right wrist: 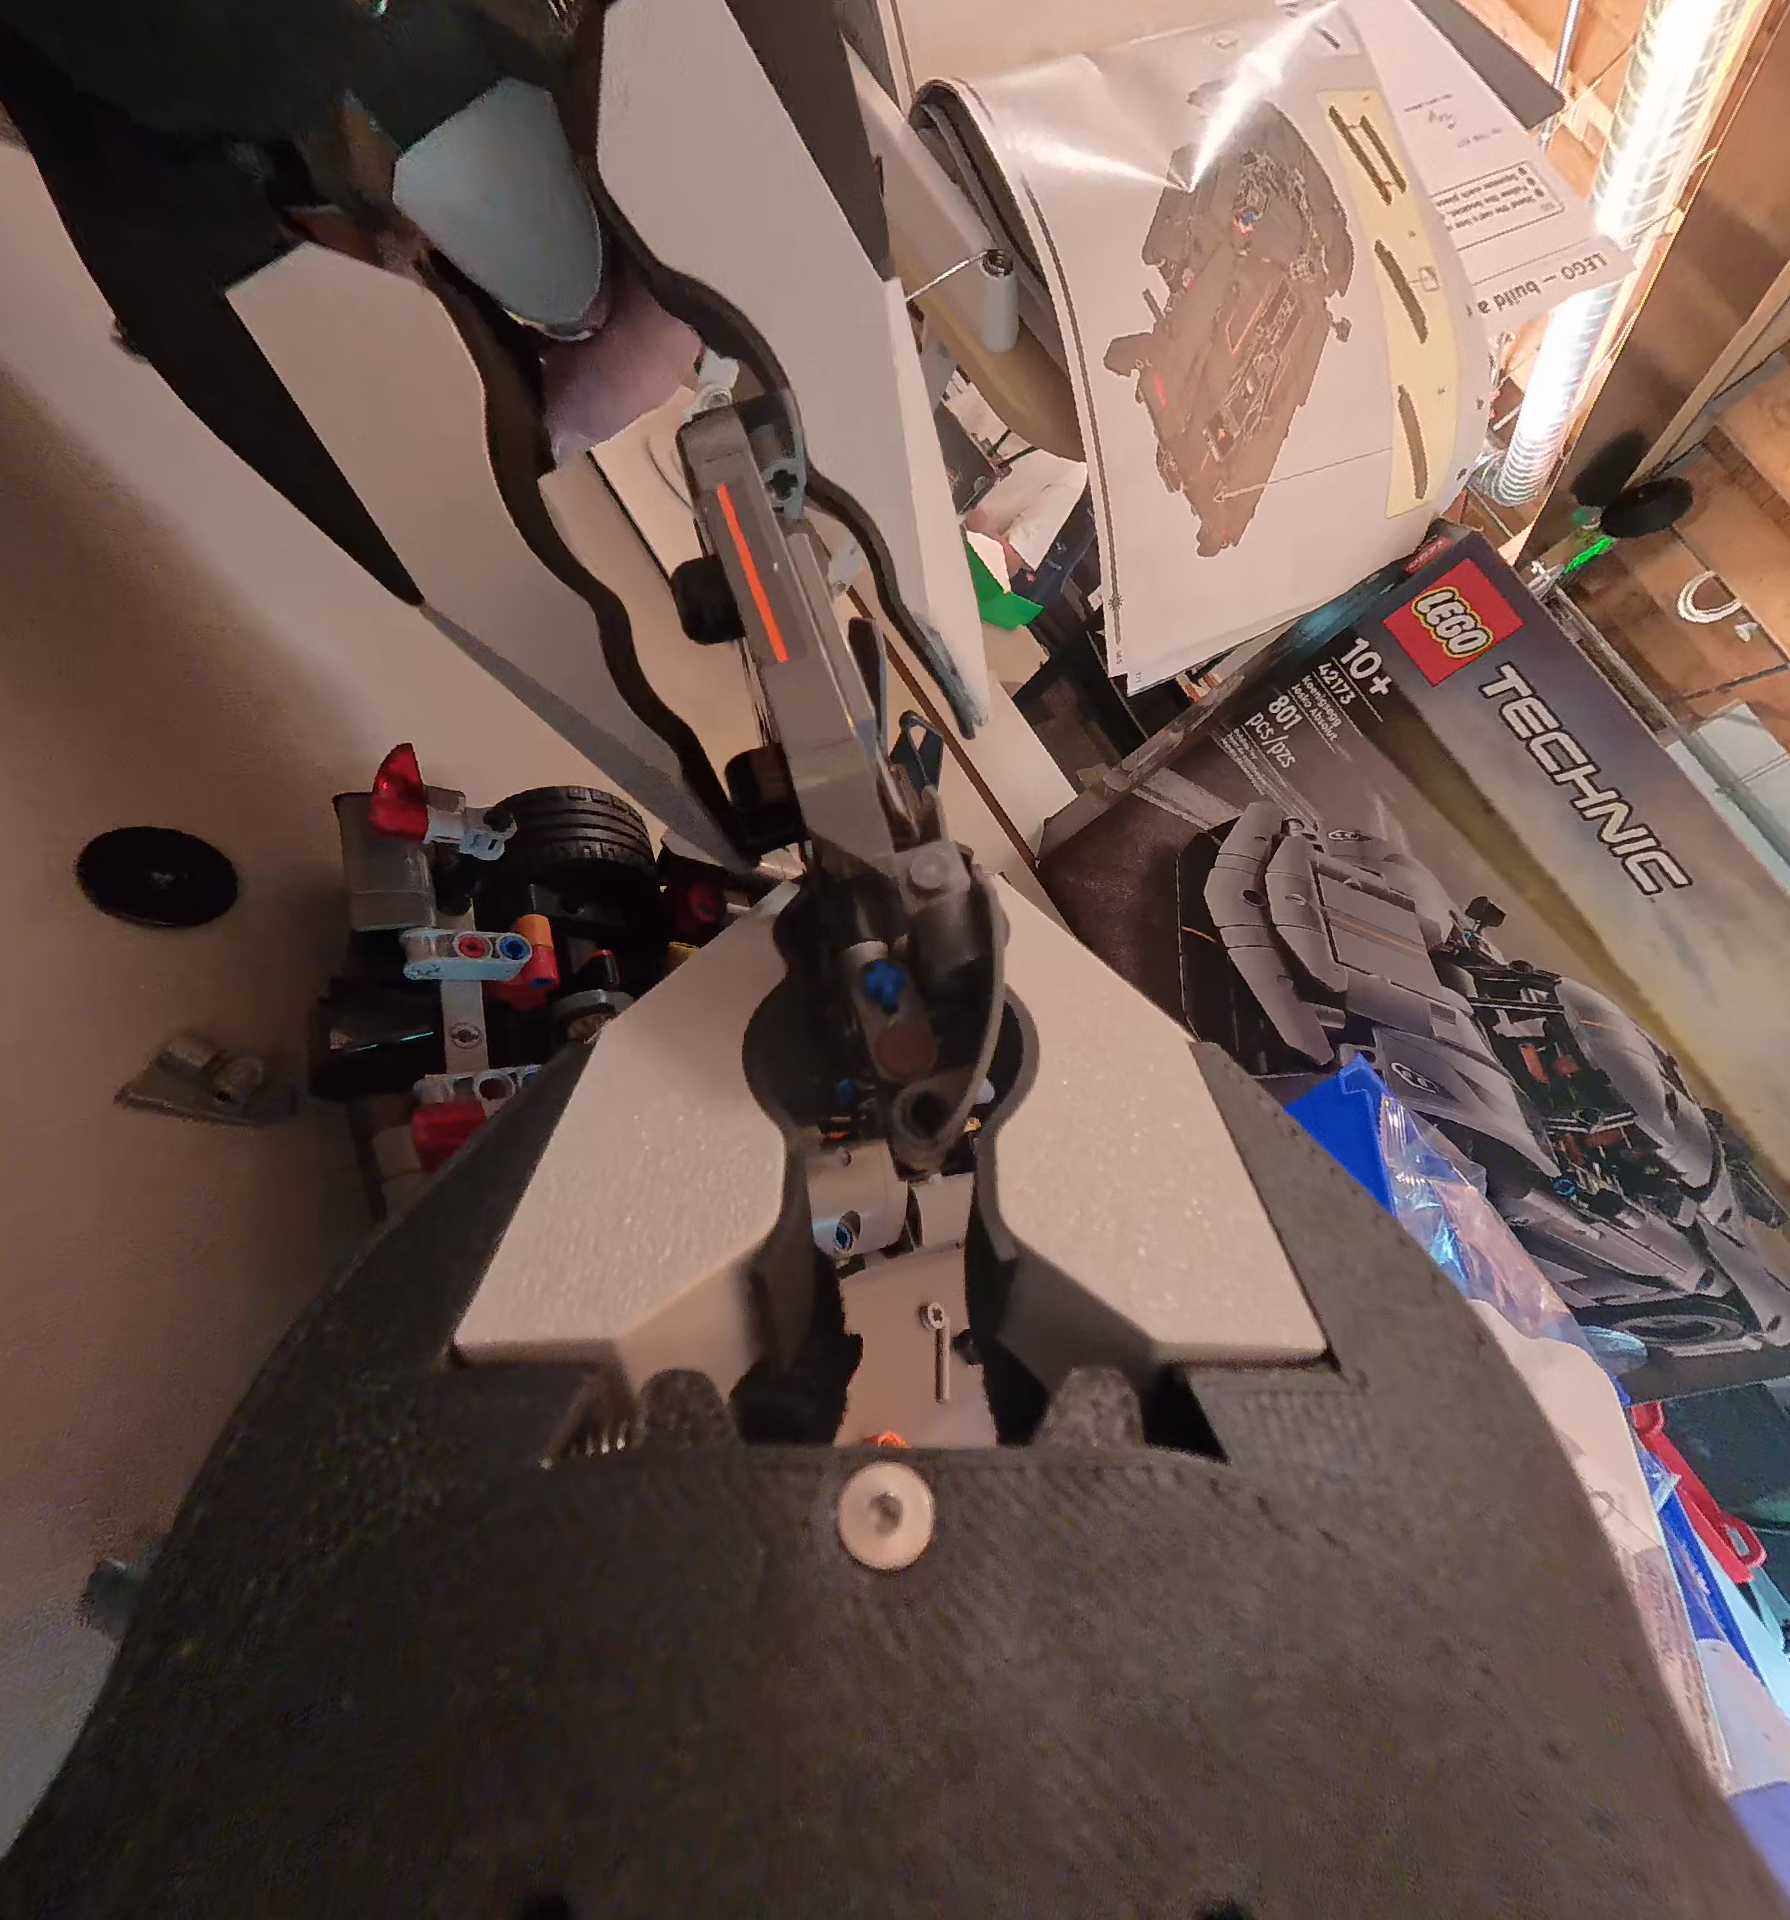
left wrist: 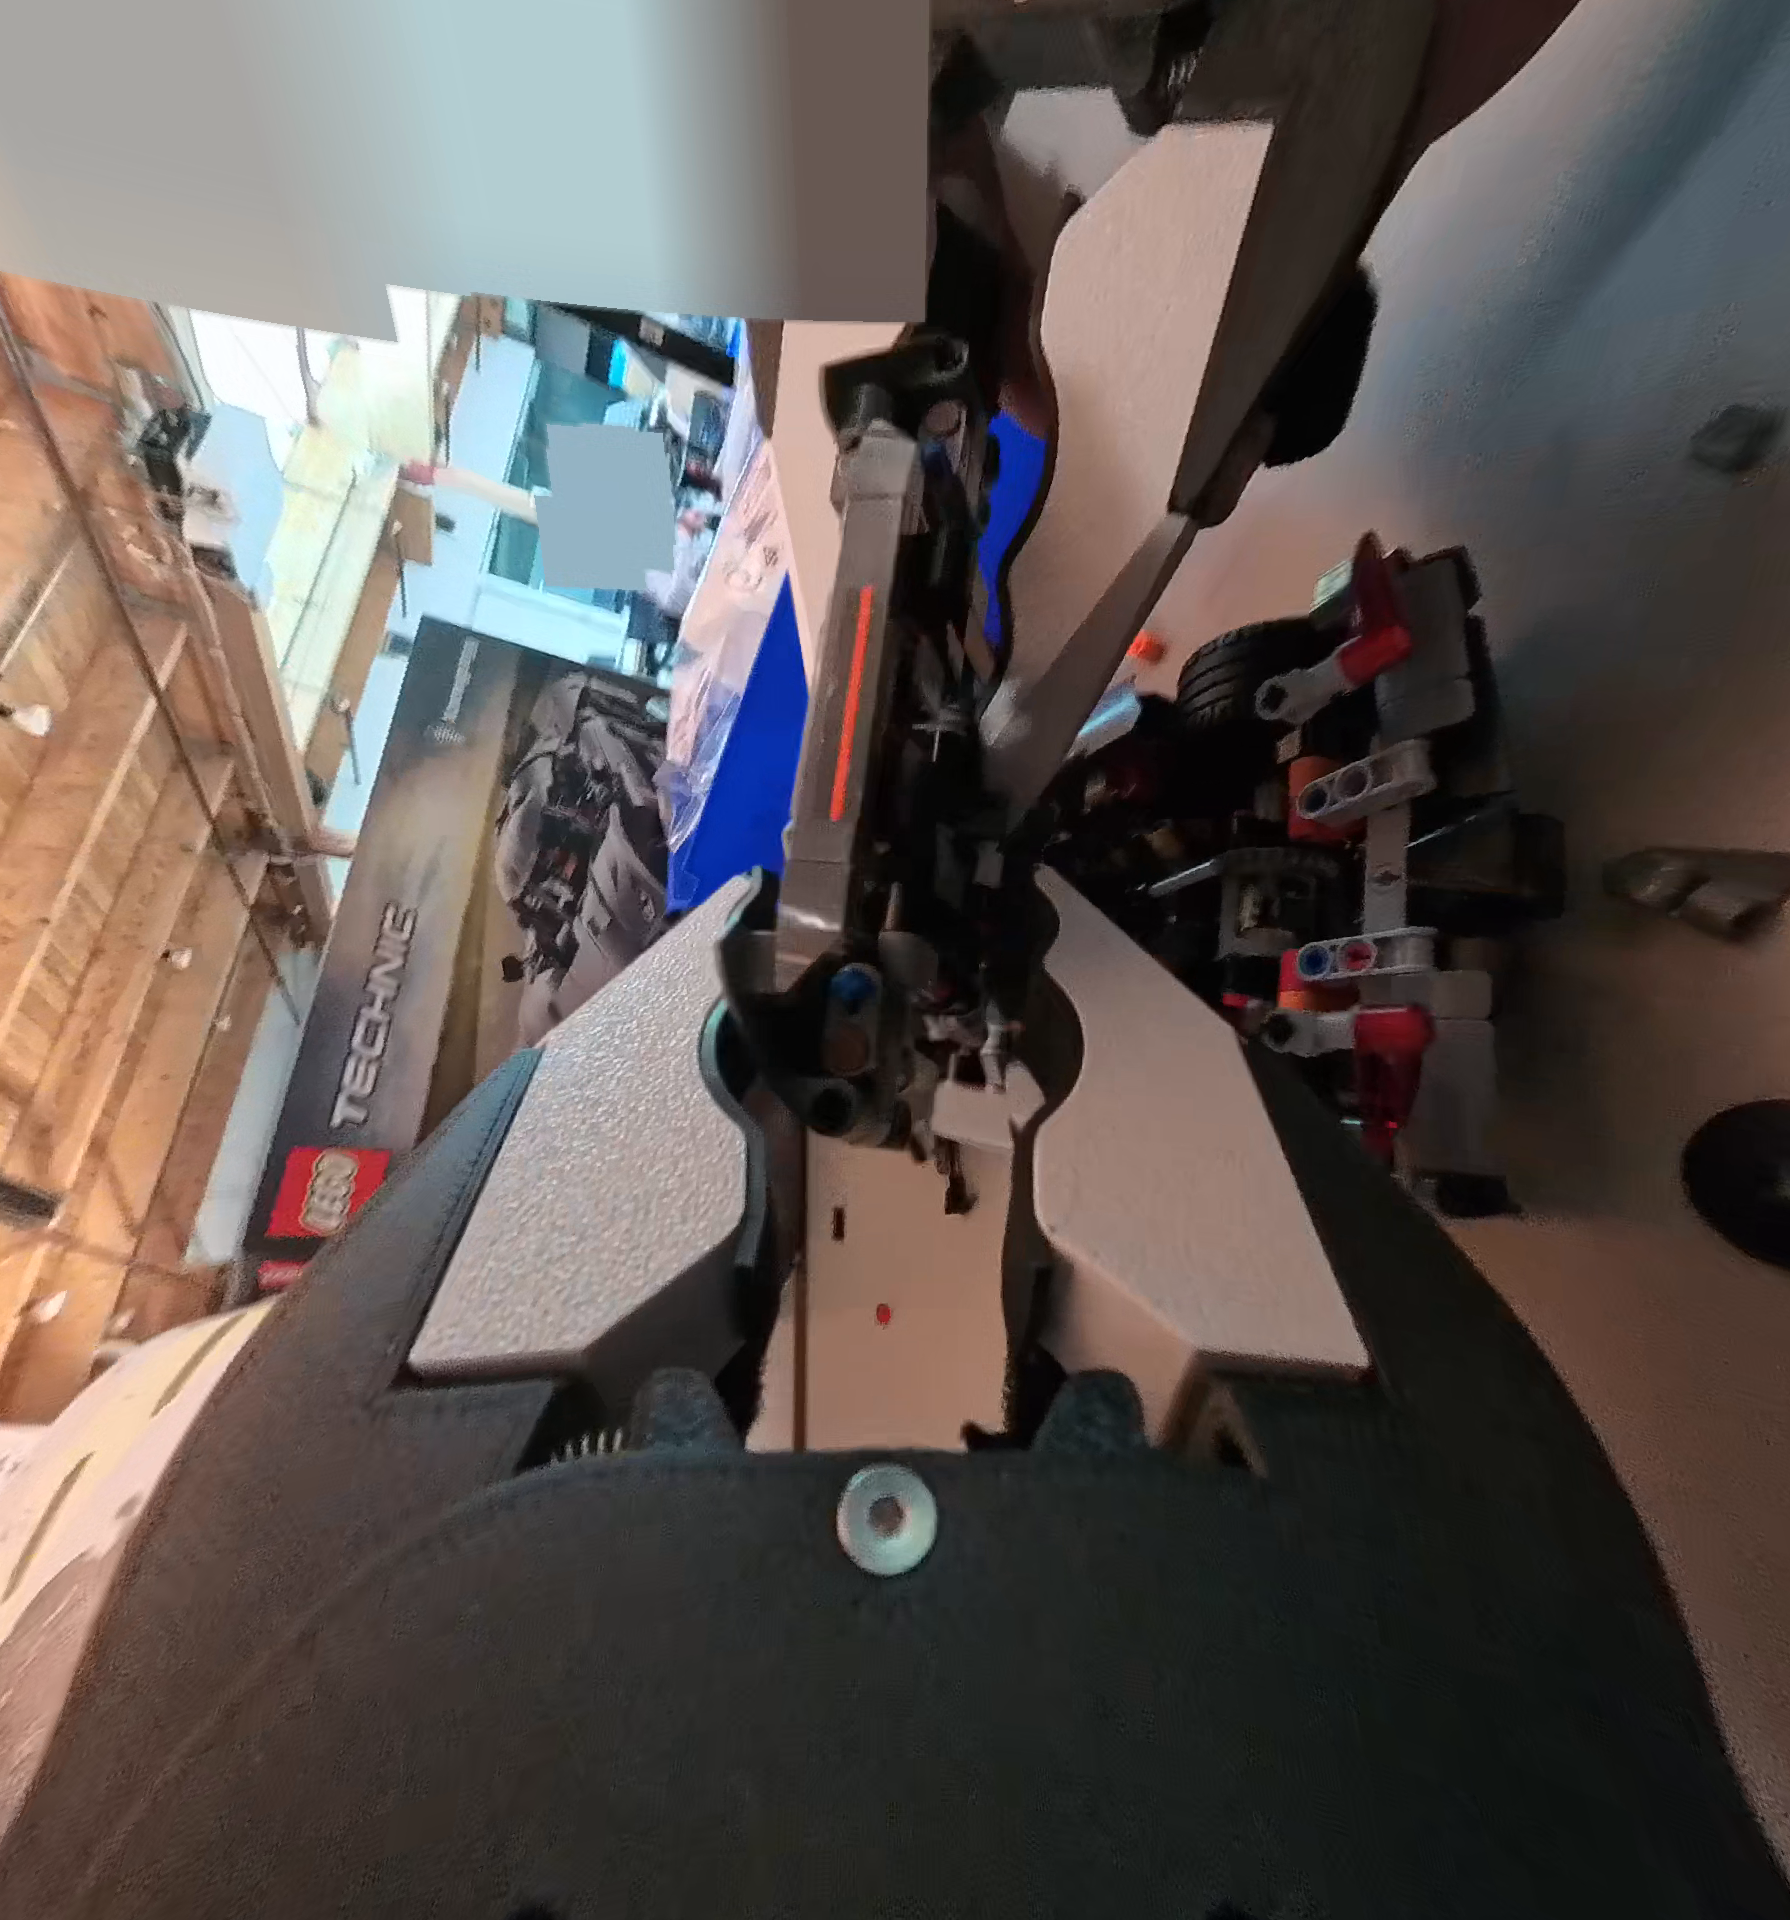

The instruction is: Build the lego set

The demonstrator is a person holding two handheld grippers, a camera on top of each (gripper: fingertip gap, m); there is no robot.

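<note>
Gripping grey panel (left wrist: 849,717) ends: both grippers, near chassis (left wrist: 1390,831).

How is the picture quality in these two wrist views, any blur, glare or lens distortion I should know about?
Left wrist view: strong wide-angle bending, the far wooden wall soft, the grey sub-assembly with the orange stripe fairly sharp between the left gripper fingers. Right wrist view: glare on the glossy instruction sheet, a bright light strip washed out at the upper right, motion blur on the other gripper at the top.
</note>
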